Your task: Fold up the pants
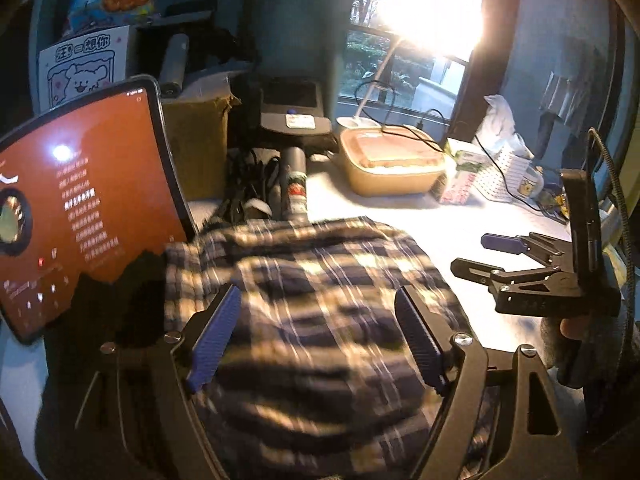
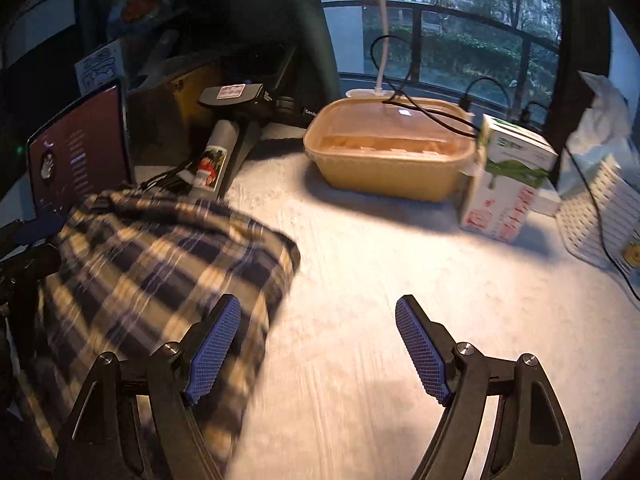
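We count one pair of plaid pants (image 1: 320, 300) bunched on the white table (image 2: 400, 300), one tablet (image 1: 80, 208), one lidded tub (image 2: 392, 148), one carton (image 2: 508, 184). Our left hand-held gripper (image 1: 320, 344) and right hand-held gripper (image 2: 320, 348) both stand spread, pinching nothing.

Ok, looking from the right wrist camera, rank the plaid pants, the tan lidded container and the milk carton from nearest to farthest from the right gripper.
1. Plaid pants: folded pile on the left, its edge right under the left finger of the right gripper, whose jaws are open.
2. Milk carton: standing farther back on the right.
3. Tan lidded container: straight ahead by the window; about as far as the carton, too close to call.
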`<control>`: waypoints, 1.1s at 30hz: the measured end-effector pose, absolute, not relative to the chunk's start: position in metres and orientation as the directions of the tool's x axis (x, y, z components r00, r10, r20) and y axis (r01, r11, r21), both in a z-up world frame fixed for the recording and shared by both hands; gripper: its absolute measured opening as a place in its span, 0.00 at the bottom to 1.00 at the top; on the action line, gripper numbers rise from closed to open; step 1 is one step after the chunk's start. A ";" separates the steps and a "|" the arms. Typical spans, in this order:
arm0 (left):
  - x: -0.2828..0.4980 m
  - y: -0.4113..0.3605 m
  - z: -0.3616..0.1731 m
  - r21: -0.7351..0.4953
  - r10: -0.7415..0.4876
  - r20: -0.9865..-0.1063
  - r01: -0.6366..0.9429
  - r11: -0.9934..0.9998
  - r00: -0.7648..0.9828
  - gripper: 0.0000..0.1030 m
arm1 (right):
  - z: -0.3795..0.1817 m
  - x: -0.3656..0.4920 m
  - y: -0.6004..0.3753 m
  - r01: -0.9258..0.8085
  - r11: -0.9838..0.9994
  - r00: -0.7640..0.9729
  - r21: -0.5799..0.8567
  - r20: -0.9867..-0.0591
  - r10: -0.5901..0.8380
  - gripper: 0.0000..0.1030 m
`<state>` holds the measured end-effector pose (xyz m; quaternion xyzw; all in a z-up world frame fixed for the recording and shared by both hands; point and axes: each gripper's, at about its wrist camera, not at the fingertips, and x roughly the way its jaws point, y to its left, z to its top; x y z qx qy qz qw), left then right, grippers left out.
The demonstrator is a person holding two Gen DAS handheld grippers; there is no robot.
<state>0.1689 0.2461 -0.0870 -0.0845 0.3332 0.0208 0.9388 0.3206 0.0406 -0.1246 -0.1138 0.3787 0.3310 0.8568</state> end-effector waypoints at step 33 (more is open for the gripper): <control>0.048 0.119 -0.059 -0.141 -0.024 -0.462 -0.047 0.989 0.887 0.77 | -0.050 0.165 -0.129 -0.529 0.848 0.710 -0.030 -0.564 0.422 0.79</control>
